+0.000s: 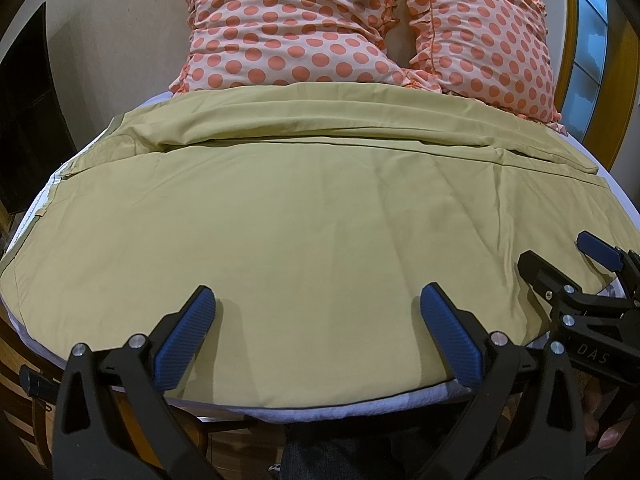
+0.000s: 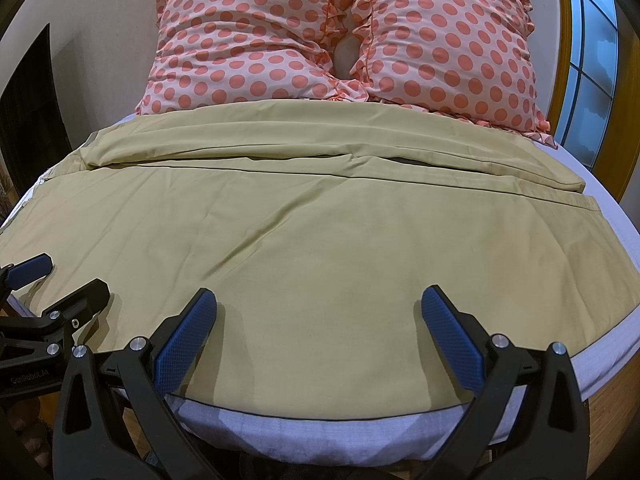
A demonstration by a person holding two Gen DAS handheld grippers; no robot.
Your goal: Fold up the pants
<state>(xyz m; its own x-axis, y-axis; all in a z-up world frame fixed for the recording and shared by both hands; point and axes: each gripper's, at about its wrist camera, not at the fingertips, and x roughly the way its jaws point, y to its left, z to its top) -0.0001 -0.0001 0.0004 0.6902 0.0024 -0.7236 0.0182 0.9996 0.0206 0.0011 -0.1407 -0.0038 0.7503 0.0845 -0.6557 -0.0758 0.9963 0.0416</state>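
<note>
Olive-yellow pants [image 1: 312,216] lie spread flat across the bed, one leg folded along the far side; they also show in the right wrist view [image 2: 320,240]. My left gripper [image 1: 318,300] is open, its blue pads just above the near edge of the pants, holding nothing. My right gripper [image 2: 320,304] is open and empty over the near edge too. The right gripper shows in the left wrist view [image 1: 568,264] at the right, and the left gripper shows in the right wrist view [image 2: 60,276] at the left.
Two polka-dot pillows [image 1: 288,28] [image 2: 452,48] lean at the head of the bed. The white mattress edge [image 2: 320,436] runs below the pants. A window [image 2: 588,80] is on the right, a dark cabinet [image 1: 24,120] on the left.
</note>
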